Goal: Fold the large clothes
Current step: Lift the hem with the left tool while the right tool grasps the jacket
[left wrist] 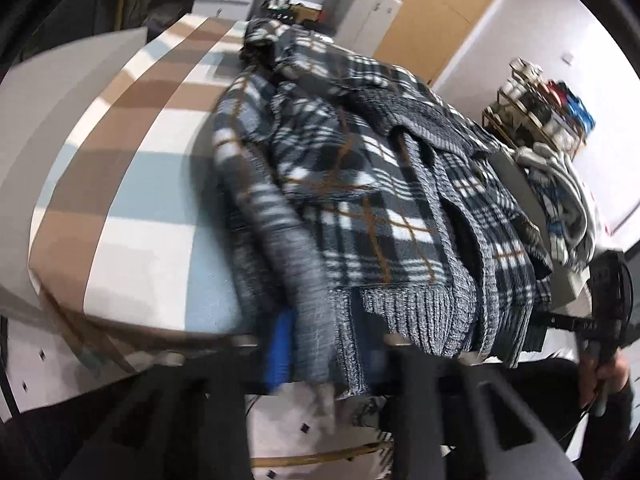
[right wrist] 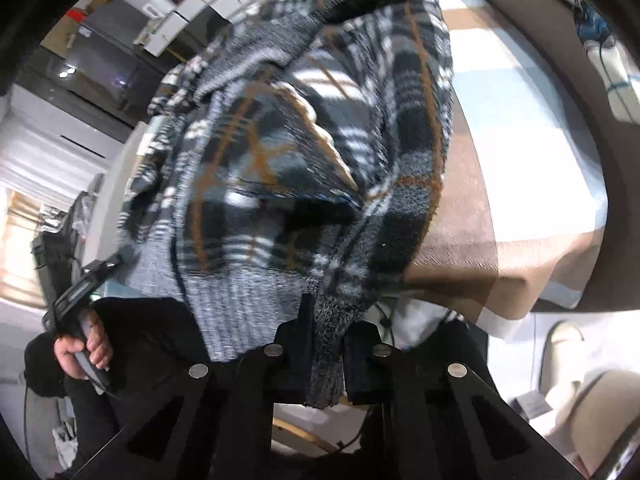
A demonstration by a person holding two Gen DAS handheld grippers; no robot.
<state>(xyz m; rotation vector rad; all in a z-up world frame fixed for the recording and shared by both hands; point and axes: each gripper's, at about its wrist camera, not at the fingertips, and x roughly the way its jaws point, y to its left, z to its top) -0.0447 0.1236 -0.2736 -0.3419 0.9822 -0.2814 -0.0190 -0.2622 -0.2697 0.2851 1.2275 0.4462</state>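
Checked bedspread (left wrist: 132,184) half hidden under blurred plaid jacket (left wrist: 360,184), both claws (left wrist: 320,364) (right wrist: 326,344) pinching its knit hem.

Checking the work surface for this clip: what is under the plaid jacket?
The plaid jacket lies on a checked brown, white and blue cover, its ribbed hem overhanging the near edge. Anything beneath the heap itself is hidden.

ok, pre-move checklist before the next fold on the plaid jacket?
1. Right gripper jaws shut on the jacket's knit hem: ok.
2. Left gripper grip on the hem: cannot tell, blurred.
3. Jacket laid flat: not ok, bunched and overhanging the edge.
4. Free checked tabletop beside it: ok.
5. White cloth pile apart from the jacket: ok.
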